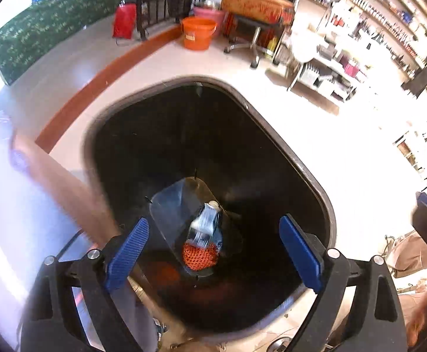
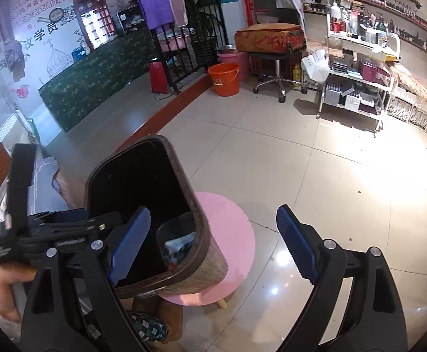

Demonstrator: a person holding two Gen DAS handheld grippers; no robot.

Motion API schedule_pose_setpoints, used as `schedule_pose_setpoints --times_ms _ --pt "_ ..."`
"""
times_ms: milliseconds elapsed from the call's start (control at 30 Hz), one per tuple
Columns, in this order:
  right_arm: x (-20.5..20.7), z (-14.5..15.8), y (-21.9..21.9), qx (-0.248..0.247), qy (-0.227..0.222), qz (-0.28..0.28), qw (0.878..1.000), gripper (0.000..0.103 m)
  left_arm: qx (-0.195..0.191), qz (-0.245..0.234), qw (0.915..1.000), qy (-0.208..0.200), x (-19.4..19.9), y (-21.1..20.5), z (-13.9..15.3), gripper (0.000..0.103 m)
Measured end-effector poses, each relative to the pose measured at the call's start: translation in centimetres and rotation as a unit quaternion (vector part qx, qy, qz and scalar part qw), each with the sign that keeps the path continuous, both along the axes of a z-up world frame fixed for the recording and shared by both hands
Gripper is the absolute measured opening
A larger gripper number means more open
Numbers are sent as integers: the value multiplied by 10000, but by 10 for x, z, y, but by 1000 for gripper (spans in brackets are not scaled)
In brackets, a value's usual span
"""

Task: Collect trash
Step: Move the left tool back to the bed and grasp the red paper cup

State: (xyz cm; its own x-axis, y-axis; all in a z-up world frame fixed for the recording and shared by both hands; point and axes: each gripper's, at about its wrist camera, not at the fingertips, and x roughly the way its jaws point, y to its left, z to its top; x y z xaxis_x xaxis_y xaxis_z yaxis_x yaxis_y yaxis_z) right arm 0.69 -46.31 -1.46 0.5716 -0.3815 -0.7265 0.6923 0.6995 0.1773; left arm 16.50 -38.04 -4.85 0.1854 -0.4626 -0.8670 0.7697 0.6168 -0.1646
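Note:
A dark brown trash bin [image 1: 169, 135] fills the left wrist view from above. At its bottom lie a crumpled silver-white carton [image 1: 206, 224] and an orange net [image 1: 200, 256]. My left gripper [image 1: 213, 226] hangs over the bin's mouth, open, with nothing between its blue pads. In the right wrist view the bin [image 2: 210, 267] stands on a round pink stool [image 2: 237, 234], with trash [image 2: 179, 243] visible inside. My right gripper [image 2: 213, 214] is open and empty; its left finger overlaps the bin's mouth and its right finger is over the floor. A hand [image 2: 2, 287] holds the left gripper's body at the bin's left.
An orange bucket [image 2: 223, 77] and a pink tub stand by a black railing. A wheeled stool carrying a suitcase [image 2: 272, 41] is behind them. A white trolley [image 2: 357, 82] of bottles is at the right, and a green-clothed counter [image 2: 96, 79] at the left. The floor is shiny tile.

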Motion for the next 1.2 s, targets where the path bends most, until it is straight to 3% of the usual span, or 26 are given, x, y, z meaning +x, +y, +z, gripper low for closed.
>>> schedule_pose_setpoints --times_ms 100,400,733,833,967,1100,1200 --pt "11 -1 10 19 31 188 9998 87 -181 171 9996 -113 -10 20 8 92" --pt "67 -6 76 150 69 1239 9922 87 -430 1076 9918 -543 -22 139 30 92" --pt "142 -14 185 214 47 2895 9569 87 -489 2189 9723 -657 -22 246 49 92" --pt "156 -15 215 220 31 3225 9463 87 -537 2476 9649 -687 -9 284 58 92" --pt "169 -9 254 117 -6 3682 9297 87 -340 2857 9519 -1050 15 325 72 92" --pt "179 -3 280 60 -32 3954 9185 87 -545 3356 9368 -822 53 369 79 92" --pt "185 -3 297 56 -2 4109 9117 87 -589 3503 9329 -591 83 387 81 92"
